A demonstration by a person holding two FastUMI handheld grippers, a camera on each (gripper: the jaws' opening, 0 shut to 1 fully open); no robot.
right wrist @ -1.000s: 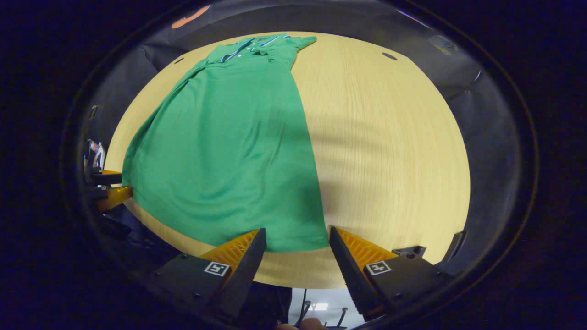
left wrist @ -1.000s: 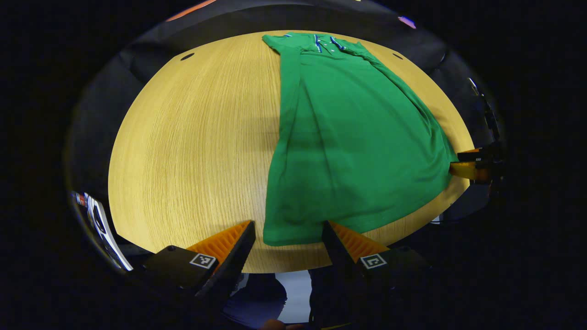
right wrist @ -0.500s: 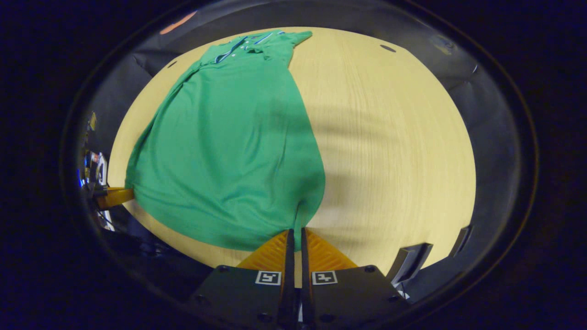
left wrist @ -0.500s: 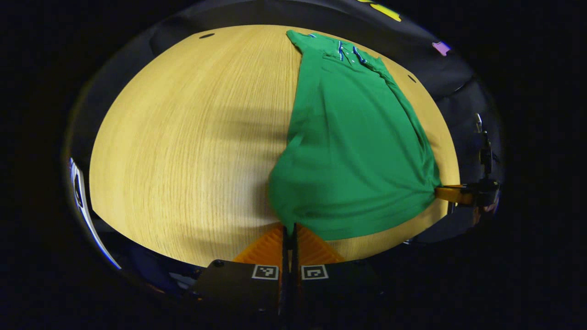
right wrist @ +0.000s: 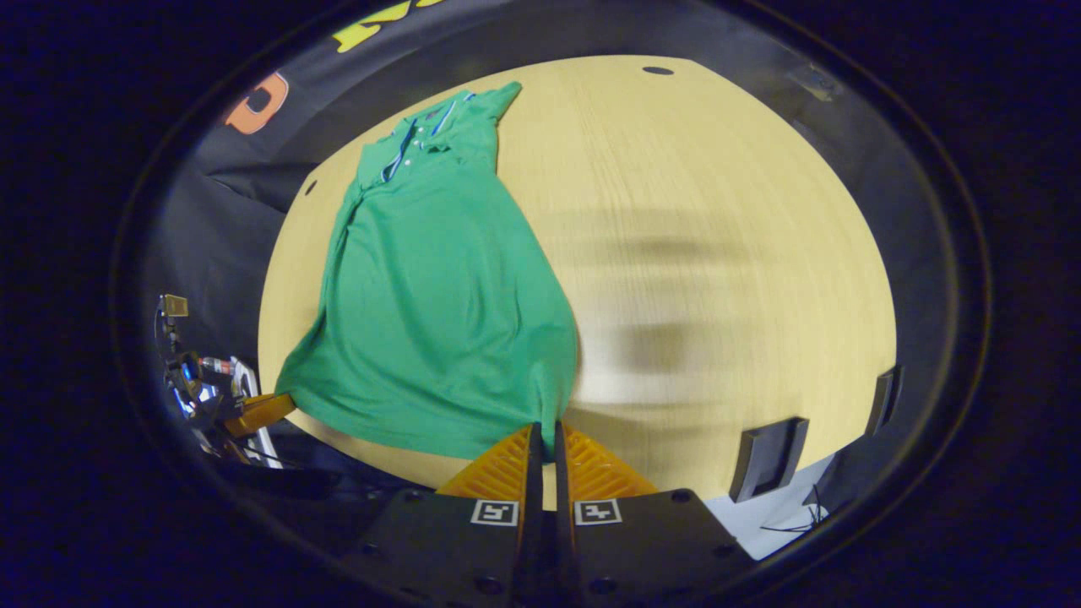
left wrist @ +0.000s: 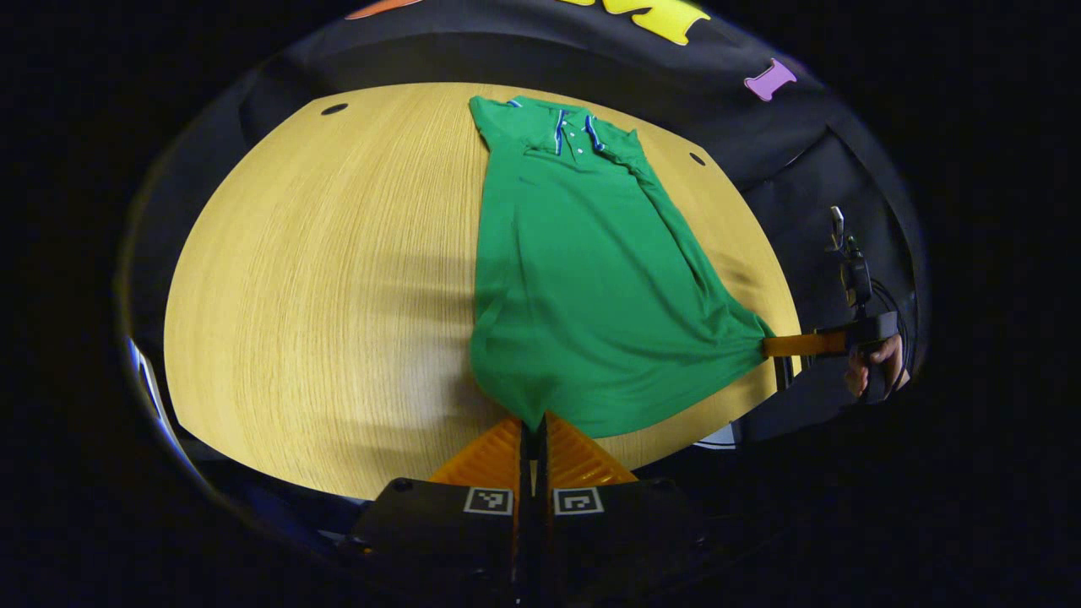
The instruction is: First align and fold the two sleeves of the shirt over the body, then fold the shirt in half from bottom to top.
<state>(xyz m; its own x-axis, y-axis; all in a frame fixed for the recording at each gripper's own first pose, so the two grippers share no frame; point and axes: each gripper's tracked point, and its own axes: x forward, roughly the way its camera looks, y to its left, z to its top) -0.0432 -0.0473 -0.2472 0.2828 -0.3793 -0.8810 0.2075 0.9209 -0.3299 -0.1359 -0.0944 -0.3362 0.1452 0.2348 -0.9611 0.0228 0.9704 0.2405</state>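
A green polo shirt (left wrist: 583, 279) lies lengthwise on the round wooden table (left wrist: 321, 279), collar at the far end, sleeves folded in over the body. My left gripper (left wrist: 532, 426) is shut on the hem's left corner, which lifts off the table. In the right gripper view the shirt (right wrist: 431, 295) runs away to the upper left, and my right gripper (right wrist: 545, 426) is shut on the hem's other corner. The right gripper (left wrist: 794, 344) also shows at the far right of the left gripper view, pinching that corner, with a hand (left wrist: 878, 363) behind it. The hem is stretched between both grippers.
The table (right wrist: 718, 253) has small dark holes (left wrist: 334, 109) near its far rim. A dark bracket (right wrist: 764, 456) sits at the near right edge in the right gripper view. The left gripper (right wrist: 262, 411) shows at that view's lower left, with cluttered gear behind it.
Both grippers went from open around the hem corners to shut on them. They have since pulled back and up, lifting the hem off the table and stretching it.
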